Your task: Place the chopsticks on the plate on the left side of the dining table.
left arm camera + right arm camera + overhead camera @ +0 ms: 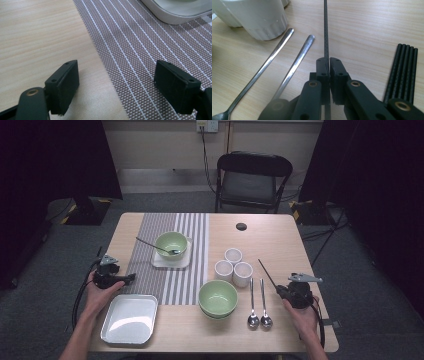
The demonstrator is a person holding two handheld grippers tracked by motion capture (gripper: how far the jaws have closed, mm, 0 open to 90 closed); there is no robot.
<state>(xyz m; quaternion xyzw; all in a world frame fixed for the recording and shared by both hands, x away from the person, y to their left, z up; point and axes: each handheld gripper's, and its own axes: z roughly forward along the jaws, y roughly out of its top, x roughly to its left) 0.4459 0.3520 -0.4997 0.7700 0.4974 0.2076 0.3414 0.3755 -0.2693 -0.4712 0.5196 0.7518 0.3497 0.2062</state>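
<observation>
My right gripper is at the table's right front, shut on one thin black chopstick that sticks out past the jaws toward the cups. Beside it lie several more black chopsticks in a flat bundle. Two metal spoons lie side by side just left of this gripper. My left gripper hovers low over the left edge of the striped mat, open, with nothing between its jaws.
A green bowl holding a spoon sits on a white square plate on the mat. Three white cups stand mid-table. Stacked green bowls and a white tray lie near the front edge. A chair stands behind the table.
</observation>
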